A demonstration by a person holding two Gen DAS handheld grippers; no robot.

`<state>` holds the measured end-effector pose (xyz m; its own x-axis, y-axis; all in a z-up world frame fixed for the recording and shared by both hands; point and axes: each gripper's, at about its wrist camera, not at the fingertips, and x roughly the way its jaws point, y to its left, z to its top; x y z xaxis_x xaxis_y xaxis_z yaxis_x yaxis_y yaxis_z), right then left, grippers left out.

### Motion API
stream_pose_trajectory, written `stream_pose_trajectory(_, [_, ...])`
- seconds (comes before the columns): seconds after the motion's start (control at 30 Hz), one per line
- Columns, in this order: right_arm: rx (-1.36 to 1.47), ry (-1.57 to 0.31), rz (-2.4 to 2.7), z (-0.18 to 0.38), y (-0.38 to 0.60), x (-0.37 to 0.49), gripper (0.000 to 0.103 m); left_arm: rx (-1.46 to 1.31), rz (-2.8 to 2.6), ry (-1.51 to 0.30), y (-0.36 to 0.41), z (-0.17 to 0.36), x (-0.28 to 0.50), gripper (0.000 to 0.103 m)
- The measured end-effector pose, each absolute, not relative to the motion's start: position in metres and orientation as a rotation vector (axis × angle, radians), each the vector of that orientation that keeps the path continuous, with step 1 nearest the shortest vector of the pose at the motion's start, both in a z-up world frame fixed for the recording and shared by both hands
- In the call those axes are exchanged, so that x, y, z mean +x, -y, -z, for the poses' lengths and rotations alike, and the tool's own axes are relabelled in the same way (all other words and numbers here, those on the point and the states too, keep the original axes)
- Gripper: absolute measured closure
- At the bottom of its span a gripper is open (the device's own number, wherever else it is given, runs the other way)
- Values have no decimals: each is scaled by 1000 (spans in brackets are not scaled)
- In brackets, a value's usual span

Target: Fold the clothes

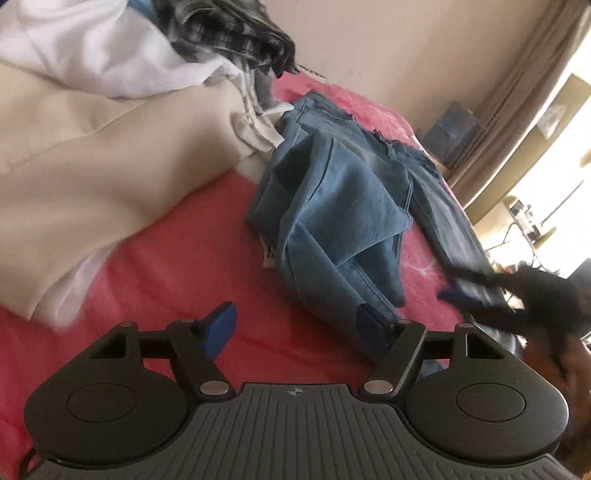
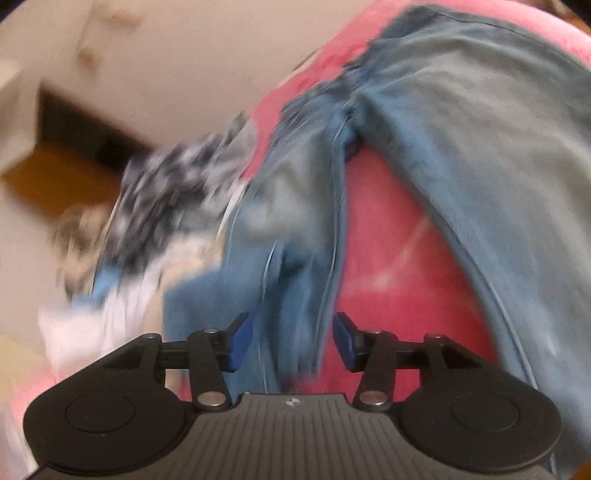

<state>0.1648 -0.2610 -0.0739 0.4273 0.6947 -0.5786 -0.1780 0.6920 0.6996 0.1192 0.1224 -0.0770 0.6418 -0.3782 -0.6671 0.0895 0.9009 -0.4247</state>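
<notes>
The left gripper sits low over the pink bedcover, tilted, its blue pads spread wide with nothing between them. The right-hand pad touches or overlaps the near hem of the blue jeans; the left-hand pad lies over bare cover. From there the jeans run away up the bed in a crumpled heap, one leg folded over on itself. Off to the right in the left wrist view, the right gripper shows as a dark blur at the far leg's end; whether it grips cloth there I cannot tell.

In its own view the right gripper points along the jeans, jaws parted moderately, a strip of denim leg lying in the gap between the pads without being pinched. The picture is heavily smeared.

Left of the jeans lies a beige garment, touching them at its cuff, with a white garment and a plaid shirt piled beyond.
</notes>
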Motion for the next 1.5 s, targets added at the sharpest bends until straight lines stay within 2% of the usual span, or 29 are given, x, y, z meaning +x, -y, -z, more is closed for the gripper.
stream_pose_trajectory(0.1, [462,-1021,-643,75,249,133,44,-324,289,-831,-115,79,128,31])
stream_pose_trajectory(0.2, [377,-1046,-654,81,231,116,46,-315,300,-832,-108,83,130,31])
stream_pose_trajectory(0.23, [374,-1047,-651,83,226,113,55,-319,306,-838,-106,83,129,31])
stream_pose_trajectory(0.27, [376,-1054,-647,85,222,111,79,-324,311,-843,-105,84,127,31])
stream_pose_trajectory(0.3, [385,-1068,-642,85,218,111,89,-334,324,-845,-104,84,126,31])
stream_pose_trajectory(0.43, [448,-1090,-676,80,215,98,98,-390,427,-826,-110,75,105,30])
stream_pose_trajectory(0.5, [501,-1103,-718,78,215,86,98,-386,458,-822,-118,68,88,18])
stream_pose_trajectory(0.8, [766,-1239,-895,86,206,9,99,-332,474,-810,-157,34,3,10])
stream_pose_trajectory(1.03, [1145,-1285,-898,101,234,-53,99,-312,448,-798,-163,30,-30,10])
stream_pose_trajectory(1.2, [1306,-1205,-680,120,285,-85,99,-299,440,-800,-163,30,-46,10])
stream_pose_trajectory(1.33, [1174,-1186,-436,127,309,-88,95,-232,467,-833,-152,40,-51,10])
stream_pose_trajectory(1.37, [1124,-1188,-384,127,312,-88,89,-226,472,-850,-150,44,-53,10])
stream_pose_trajectory(1.5, [970,-1159,-307,116,313,-83,86,-203,501,-907,-138,60,-59,10])
